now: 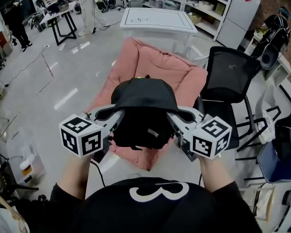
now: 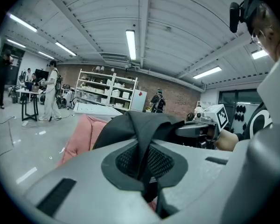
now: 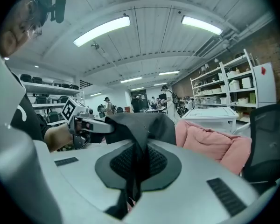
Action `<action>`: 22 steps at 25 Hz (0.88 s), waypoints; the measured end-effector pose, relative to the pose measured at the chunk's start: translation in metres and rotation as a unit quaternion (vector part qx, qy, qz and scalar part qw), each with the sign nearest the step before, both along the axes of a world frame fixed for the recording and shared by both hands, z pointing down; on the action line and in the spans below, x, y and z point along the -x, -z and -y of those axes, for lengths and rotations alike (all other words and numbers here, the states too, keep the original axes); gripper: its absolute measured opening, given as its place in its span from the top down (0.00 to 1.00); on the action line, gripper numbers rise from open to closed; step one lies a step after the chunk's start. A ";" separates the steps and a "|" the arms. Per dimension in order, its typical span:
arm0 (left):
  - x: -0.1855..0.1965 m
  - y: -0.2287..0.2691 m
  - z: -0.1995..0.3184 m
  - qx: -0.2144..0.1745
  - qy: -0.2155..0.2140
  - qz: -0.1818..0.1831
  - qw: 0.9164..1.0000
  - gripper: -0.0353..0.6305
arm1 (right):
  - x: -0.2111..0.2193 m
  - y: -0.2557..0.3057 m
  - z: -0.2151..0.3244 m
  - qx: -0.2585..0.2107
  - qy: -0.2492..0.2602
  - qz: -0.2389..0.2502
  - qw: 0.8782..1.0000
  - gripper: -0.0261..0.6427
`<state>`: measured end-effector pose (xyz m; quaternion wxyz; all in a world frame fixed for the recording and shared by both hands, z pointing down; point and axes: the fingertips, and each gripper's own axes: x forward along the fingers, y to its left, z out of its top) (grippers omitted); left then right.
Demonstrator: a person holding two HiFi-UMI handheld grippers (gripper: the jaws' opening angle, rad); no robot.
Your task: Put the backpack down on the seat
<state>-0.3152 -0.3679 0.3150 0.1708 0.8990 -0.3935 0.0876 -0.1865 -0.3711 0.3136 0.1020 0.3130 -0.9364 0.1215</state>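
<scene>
Arms out front, L gripper (image 1: 115,122) & R gripper (image 1: 174,122) each clamped on backpack (image 1: 143,105) over pink seat (image 1: 155,64).

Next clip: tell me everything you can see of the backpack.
The backpack is black, soft fabric, with a rounded top and a small label low on its near face. The left claw and the right claw hold it up, each shut on a black fold or strap at one side. It is over the pink seat; whether its bottom touches the cushion is hidden.
</scene>
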 end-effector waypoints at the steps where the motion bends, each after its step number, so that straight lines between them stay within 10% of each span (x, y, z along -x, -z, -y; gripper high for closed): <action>1: 0.006 -0.005 0.010 0.001 0.000 0.002 1.000 0.93 | 0.006 -0.005 0.009 0.003 -0.004 0.000 1.000 0.94; 22: 0.015 -0.186 0.202 0.052 -0.029 0.092 0.994 0.92 | 0.019 -0.188 0.178 0.089 -0.135 -0.005 0.987 0.94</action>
